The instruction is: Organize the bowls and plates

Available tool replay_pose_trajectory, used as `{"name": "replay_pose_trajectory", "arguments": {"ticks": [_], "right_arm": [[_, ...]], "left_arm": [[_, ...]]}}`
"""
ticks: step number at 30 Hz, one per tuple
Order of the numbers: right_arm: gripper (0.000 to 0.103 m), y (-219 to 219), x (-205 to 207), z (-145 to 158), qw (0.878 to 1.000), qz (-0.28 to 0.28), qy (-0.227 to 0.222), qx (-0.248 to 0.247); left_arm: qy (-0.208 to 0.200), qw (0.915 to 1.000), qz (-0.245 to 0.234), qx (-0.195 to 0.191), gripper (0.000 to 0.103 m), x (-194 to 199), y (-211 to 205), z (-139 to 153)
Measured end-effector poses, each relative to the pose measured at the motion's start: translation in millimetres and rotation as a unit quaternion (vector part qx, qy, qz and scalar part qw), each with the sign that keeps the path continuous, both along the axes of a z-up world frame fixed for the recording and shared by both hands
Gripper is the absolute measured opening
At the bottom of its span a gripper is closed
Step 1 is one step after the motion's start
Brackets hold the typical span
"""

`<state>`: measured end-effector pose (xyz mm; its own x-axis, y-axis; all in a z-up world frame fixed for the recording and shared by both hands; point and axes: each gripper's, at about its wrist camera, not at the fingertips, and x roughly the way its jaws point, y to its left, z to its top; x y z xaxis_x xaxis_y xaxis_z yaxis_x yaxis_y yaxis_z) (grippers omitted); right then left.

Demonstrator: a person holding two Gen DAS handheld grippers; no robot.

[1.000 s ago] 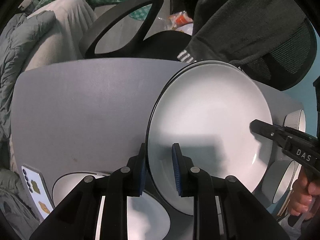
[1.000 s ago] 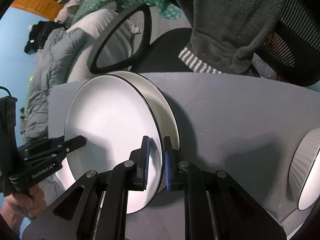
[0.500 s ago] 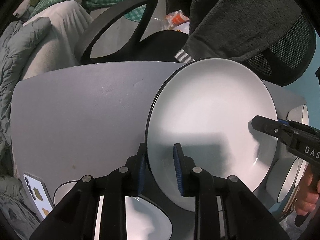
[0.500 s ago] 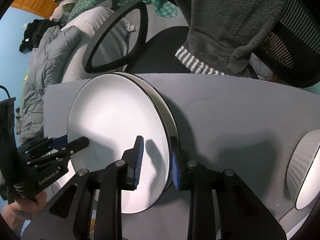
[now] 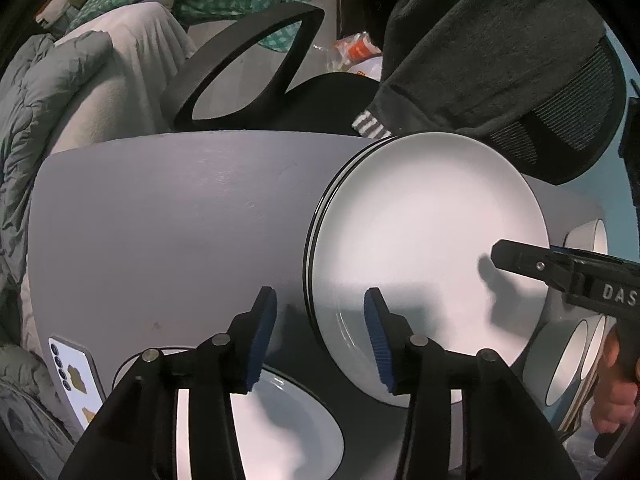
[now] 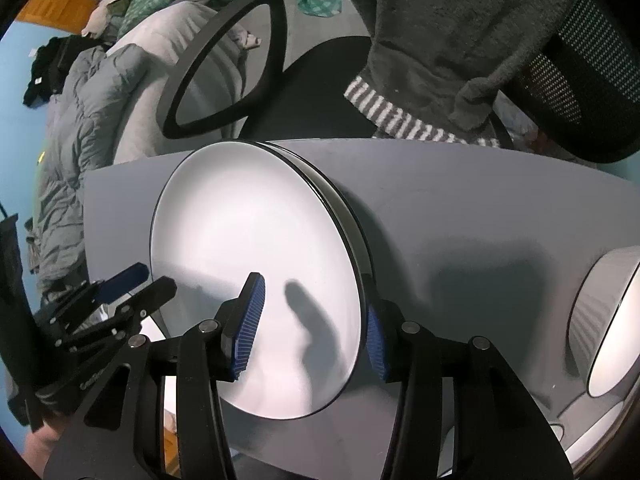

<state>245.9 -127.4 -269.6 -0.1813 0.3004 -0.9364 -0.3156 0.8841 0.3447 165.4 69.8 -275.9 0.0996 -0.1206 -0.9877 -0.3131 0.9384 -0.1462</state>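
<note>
Releasing step: both tools are letting go of the top plate [image 5: 432, 248], now sitting on the plate stack [image 6: 344, 208] toward the surface's [image 5: 160, 220] far edge.

Left tool [image 5: 322, 340] is opening, pointing straight down; the plate's near-left rim is sitting between its pads [image 5: 264, 340], no contact visible. Right tool [image 6: 312, 328] is opening too, tilted steeply down, straddling the plate's near-right rim, pads clear of it.

To do it well, I'd judge: keep spreading until both pads are well off the rim, then lift straight up; any sideways pull risks dragging the top plate off the stack. Rims look roughly concentric, so no nudging needed.

Nearer than the stack, another plate [image 5: 288, 412] is lying at the near edge under the left tool, phone [image 5: 74, 380] at the near-left corner. Bowls [image 6: 612, 320] are sitting at the right edge, probably next. Beyond the far edge: chair [image 5: 248, 52] with a garment draped on it.
</note>
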Motion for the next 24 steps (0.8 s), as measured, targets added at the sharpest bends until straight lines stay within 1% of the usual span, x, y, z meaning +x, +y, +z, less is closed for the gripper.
{"name": "replay_pose_trajectory", "arguments": {"ticks": [3, 10, 13, 15, 18, 19, 20, 24], "right_arm": [[0.046, -0.6, -1.1, 1.3, 1.000, -0.007, 0.001, -0.005], [0.046, 1.0, -3.7, 4.3, 1.000, -0.011, -0.004, -0.018], [0.051, -0.4, -4.6, 5.4, 1.000, -0.020, -0.002, -0.014], [0.051, -2.0, -4.8, 6.9, 1.000, -0.027, -0.002, -0.012], [0.051, -1.8, -6.2, 9.0, 0.999, -0.026, -0.010, -0.016], [0.053, -1.7, -6.7, 9.5, 0.999, -0.026, -0.013, -0.018], [0.057, -1.8, -7.3, 11.1, 0.999, -0.025, -0.023, -0.029], [0.057, -3.8, -8.2, 15.1, 0.999, -0.026, -0.034, -0.026]], "left_arm": [[-0.014, 0.9999, -0.001, 0.003, 0.058, -4.6, 0.0, 5.9], [-0.032, 0.9995, 0.003, -0.008, 0.058, -17.6, 5.1, 16.9], [-0.042, 0.9991, 0.001, -0.012, 0.058, -22.4, 5.6, 21.8], [-0.051, 0.9985, -0.001, -0.018, 0.058, -26.6, 5.3, 26.3], [-0.071, 0.9973, -0.007, -0.018, 0.058, -31.4, 3.3, 34.3], [-0.080, 0.9966, -0.011, -0.017, 0.058, -33.6, 2.7, 37.1], [-0.087, 0.9960, -0.014, -0.015, 0.058, -35.5, 2.0, 39.6], [-0.115, 0.9931, -0.024, -0.007, 0.058, -44.9, 0.8, 51.7]]}}
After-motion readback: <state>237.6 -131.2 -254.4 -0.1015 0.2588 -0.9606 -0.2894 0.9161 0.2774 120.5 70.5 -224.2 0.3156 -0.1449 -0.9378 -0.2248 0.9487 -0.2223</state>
